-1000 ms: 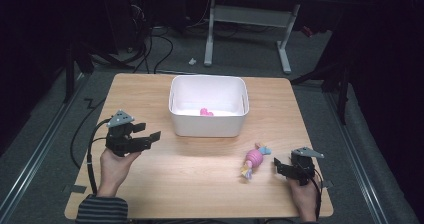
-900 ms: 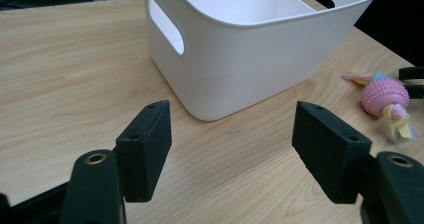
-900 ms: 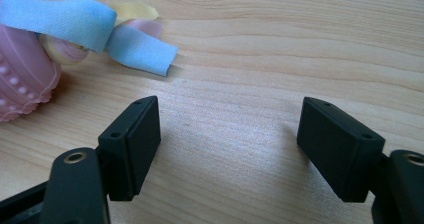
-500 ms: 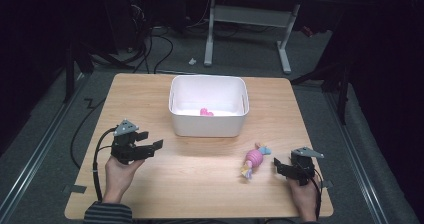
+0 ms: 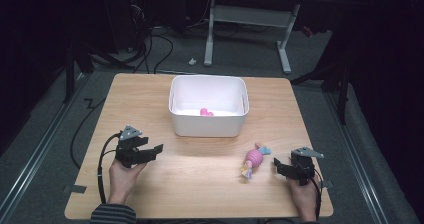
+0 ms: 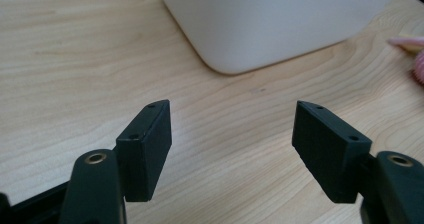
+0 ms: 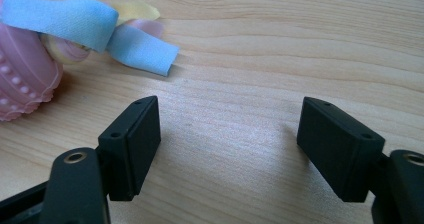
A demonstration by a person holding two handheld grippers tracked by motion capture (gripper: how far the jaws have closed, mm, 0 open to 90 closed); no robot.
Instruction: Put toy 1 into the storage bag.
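A pink knobbly toy (image 5: 252, 159) with blue, yellow and pink ribbon ends lies on the wooden table (image 5: 200, 189), right of centre; its ribbons (image 7: 90, 26) show up close in the right gripper view. My right gripper (image 5: 278, 165) rests just to the right of the toy, open, with bare wood between its jaws (image 7: 227, 144). My left gripper (image 5: 156, 150) sits low over the table's left part, open and empty (image 6: 232, 146), pointing toward the white bin (image 5: 208, 125). A small pink object (image 5: 205, 112) lies inside the bin.
The bin's rounded corner (image 6: 235, 44) is close ahead of the left gripper. A desk frame (image 5: 250, 29) and cables (image 5: 150, 49) stand on the floor beyond the table. Black cables trail from both grippers.
My left gripper has come down and toward the table's near edge, jaws still open. The right gripper and the toy have kept still.
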